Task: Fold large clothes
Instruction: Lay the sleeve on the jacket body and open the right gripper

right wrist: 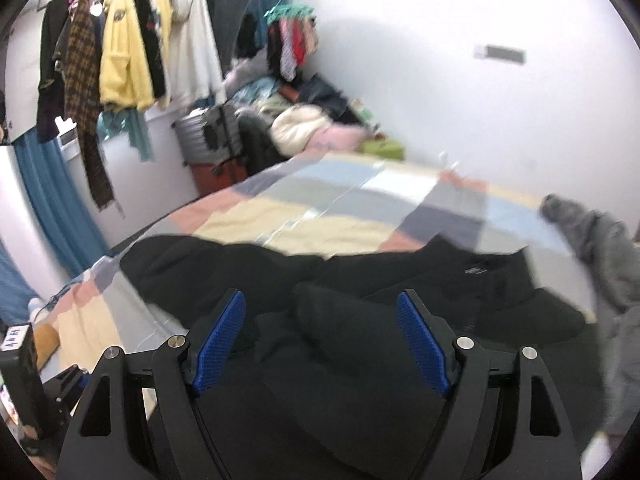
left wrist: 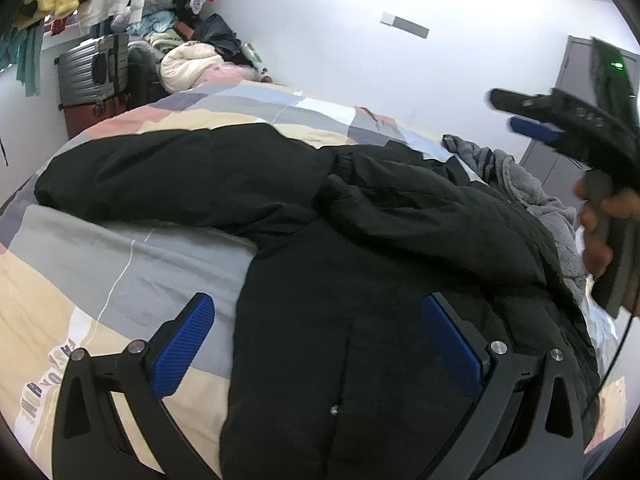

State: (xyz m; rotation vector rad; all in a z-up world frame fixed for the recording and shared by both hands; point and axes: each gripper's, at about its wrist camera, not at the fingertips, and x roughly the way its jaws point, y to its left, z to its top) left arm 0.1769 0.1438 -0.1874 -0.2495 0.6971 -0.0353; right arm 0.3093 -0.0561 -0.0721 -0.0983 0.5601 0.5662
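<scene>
Across the bed (left wrist: 100, 248), on its patchwork quilt, the black jacket (left wrist: 360, 240) is lying spread out, one sleeve (left wrist: 160, 176) reaching away to the left and the body bunching toward the near edge. I am holding my left tongs (left wrist: 316, 340) spread wide above the jacket's lower body, pinching nothing; the right-hand pad is sitting over black cloth, the left-hand pad over bare quilt. My right tongs (right wrist: 320, 332) are likewise standing spread and empty, hovering over the rumpled middle of the garment; their view is blurring, so fine detail there is uncertain. A grey fleece garment (left wrist: 532, 192) is lying just beside the jacket's far right edge, seemingly touching it. I am judging the fold as not yet begun. Risks noted: a pinch taken near that edge may be catching the grey fleece along with the jacket, and gripping the thick, creased cloth may be lifting only one layer, leaving the fold crooked.
</scene>
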